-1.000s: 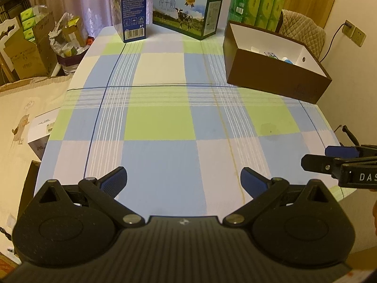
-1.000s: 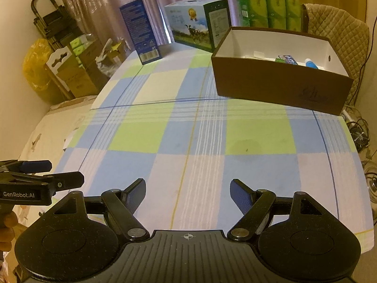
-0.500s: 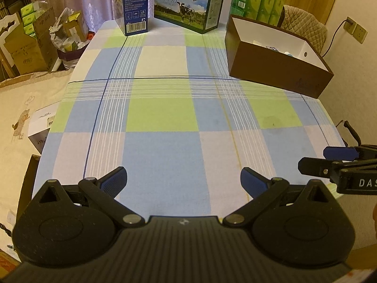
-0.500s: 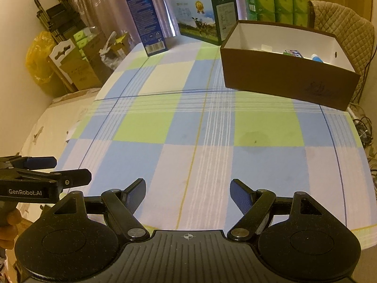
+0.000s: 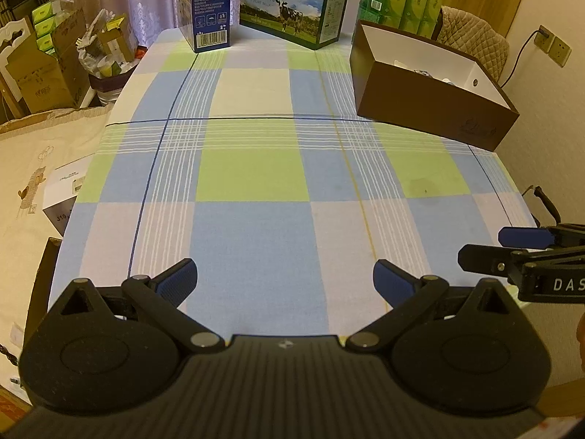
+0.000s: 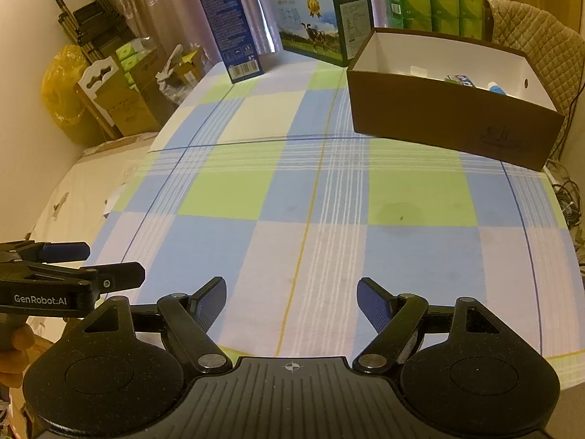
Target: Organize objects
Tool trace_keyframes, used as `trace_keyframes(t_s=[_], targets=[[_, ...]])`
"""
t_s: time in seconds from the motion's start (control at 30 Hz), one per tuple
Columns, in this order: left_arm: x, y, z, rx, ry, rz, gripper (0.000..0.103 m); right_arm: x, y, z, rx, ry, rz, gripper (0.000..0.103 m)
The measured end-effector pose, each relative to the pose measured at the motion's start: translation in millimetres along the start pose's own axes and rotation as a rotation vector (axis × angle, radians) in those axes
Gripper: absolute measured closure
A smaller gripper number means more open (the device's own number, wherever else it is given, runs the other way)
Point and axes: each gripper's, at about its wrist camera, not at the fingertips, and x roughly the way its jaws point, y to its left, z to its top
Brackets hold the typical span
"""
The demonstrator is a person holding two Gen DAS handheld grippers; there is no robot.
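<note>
Both grippers have drawn back from the brown box [image 6: 449,109], jaws wide apart and empty.
Only the right wrist view shows small items inside; the left gripper [image 5: 285,285] and right gripper [image 6: 291,301] hover over the checked tablecloth [image 5: 256,183].

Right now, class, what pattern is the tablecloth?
The tablecloth is a check of blue, green and pale squares with thin stripes, clearest in the left wrist view.

- The brown box [image 6: 449,117] hides most of what's inside; only tips of a few small items [image 6: 461,80] poke over the near wall, too small to name.
- Tall blue carton [image 5: 204,7] is cut off at the top edge.
- Right gripper [image 5: 512,252] runs off the side in the left view.
- Small print on the milk carton [image 6: 321,33] is unreadable.
</note>
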Motion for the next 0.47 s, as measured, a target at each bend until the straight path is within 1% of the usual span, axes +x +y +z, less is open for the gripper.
trace_keyframes(t_s=[0.47], targets=[[6.8,-2.3,3.7,0.006,0.008,-0.012,0.002,5.6,-2.9,2.5,0.009,0.012,-0.004,0.027]])
